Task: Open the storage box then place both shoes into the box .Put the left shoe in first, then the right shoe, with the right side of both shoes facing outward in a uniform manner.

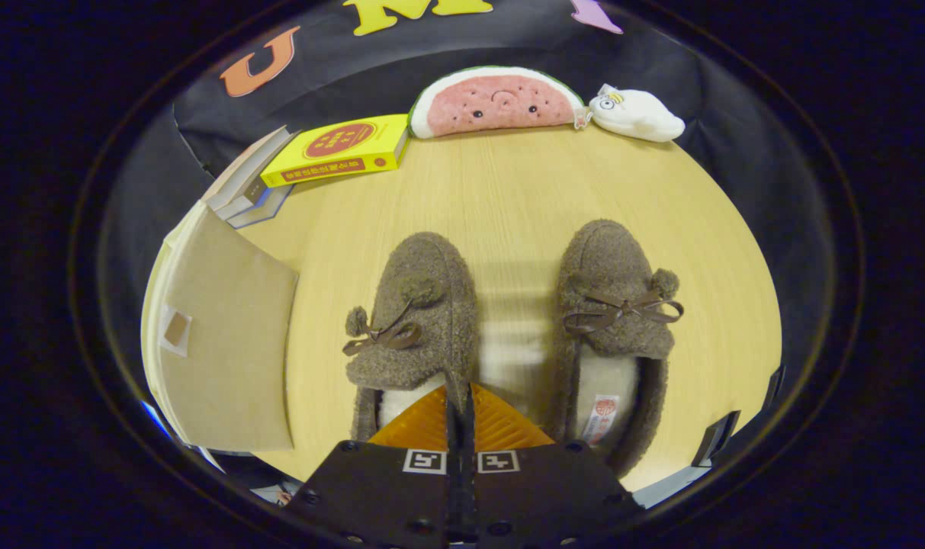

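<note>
Shoes, 2 of them, brown fuzzy slippers w/ bows and pom-poms, side by side on the wooden table (508,198), toes pointing away from the gripper (460,396); left-hand shoe (420,313) sits right at the fingers, its inner collar edge running down into the thin gap between them; right-hand shoe (615,313) just beside it, a strip of bare table between the 2, a label visible on its pale insole. Fingers, 2, pressed nearly together, only a dark slit left; looks like they're pinching the collar of the left-hand shoe, tho whether both pads truly press on it I can't tell. Taking the left-hand shoe as landmark: storage box (226,335), 1, tan cardboard w/ a small patch on its face, stands well off to that shoe's outer side, at the table edge; lid looks down, but can't say for sure. Beyond the shoe's toe and over toward the box, books: 1 yellow book (336,149) on top, plus 2 or so grey-covered ones (248,191) stacked under/next to it. Far beyond the toe, at the table's back edge, plush toys, 2: 1 watermelon slice (496,101) w/ a little face, 1 white creature (636,114) touching its end.
</note>
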Motion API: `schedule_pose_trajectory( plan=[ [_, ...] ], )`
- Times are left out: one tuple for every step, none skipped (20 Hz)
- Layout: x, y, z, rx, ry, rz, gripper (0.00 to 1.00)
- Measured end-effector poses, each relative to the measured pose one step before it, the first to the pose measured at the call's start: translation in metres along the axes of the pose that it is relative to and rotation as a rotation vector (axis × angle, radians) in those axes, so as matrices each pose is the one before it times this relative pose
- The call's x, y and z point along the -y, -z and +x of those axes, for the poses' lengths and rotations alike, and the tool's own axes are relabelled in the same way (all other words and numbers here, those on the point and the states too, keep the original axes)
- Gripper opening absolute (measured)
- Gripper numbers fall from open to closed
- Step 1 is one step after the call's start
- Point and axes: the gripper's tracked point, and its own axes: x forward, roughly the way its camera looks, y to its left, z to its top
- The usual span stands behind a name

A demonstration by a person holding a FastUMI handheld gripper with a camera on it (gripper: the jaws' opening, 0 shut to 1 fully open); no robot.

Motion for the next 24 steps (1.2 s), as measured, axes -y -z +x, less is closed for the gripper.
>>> schedule_pose_trajectory(
  plan=[
    [0.00245,-0.00317,-0.01401,0.01997,0.01152,0.00862,0.0],
    [-0.00149,-0.00639,-0.01477,0.02369,0.00093,0.00376,0.0],
    [-0.00678,-0.00657,-0.01614,0.02404,-0.00954,0.00765,0.0],
    [-0.00895,-0.00709,-0.0159,0.02276,-0.01625,0.00592,0.0],
    [-0.0097,-0.00609,-0.01473,0.01953,-0.01593,0.00273,0.0],
    [-0.01012,-0.00635,-0.01418,0.02024,-0.01166,0.00167,0.0],
    [-0.01033,-0.00586,-0.01351,0.01911,-0.00672,-0.00487,0.0],
    [-0.01146,-0.00536,-0.01269,0.01973,-0.00541,-0.00001,0.0],
    [-0.01212,-0.00461,-0.01084,0.01578,-0.00553,-0.00142,0.0],
    [-0.01472,-0.00343,-0.00873,0.01199,-0.01112,0.00258,0.0],
    [-0.01587,-0.00285,-0.00761,0.00685,-0.01767,0.00326,0.0],
    [-0.01715,-0.00173,-0.00614,0.00277,-0.01958,0.00434,0.0],
    [-0.01871,-0.00178,-0.00396,0.0033,-0.02321,0.00386,0.0],
    [-0.01539,-0.00112,-0.00777,0.00241,-0.02307,0.00058,0.0],
    [-0.02018,-0.00026,-0.00049,0.00154,-0.02342,0.00828,0.0],
    [-0.02124,0.00436,0.00821,-0.00574,-0.02143,0.00357,0.0],
    [-0.01749,0.00394,0.00456,-0.0076,-0.01824,0.00367,0.0],
    [-0.01617,0.00485,0.00646,-0.00948,-0.01012,-0.00509,0.0],
    [-0.01502,0.00733,0.01054,-0.01183,-0.00578,-0.01684,0.0],
    [-0.0112,0.00682,0.01189,-0.01352,0.00322,-0.01201,0.0],
    [-0.01021,0.00681,0.01172,-0.01206,0.00107,-0.00306,0.0],
    [-0.00877,0.00729,0.01287,-0.01257,0.00522,-0.00599,0.0],
    [-0.00651,0.00787,0.01249,-0.01483,0.00546,0.00153,0.0],
    [-0.00614,0.0078,0.01358,-0.01403,0.00695,0.00207,0.0]
  ],
)
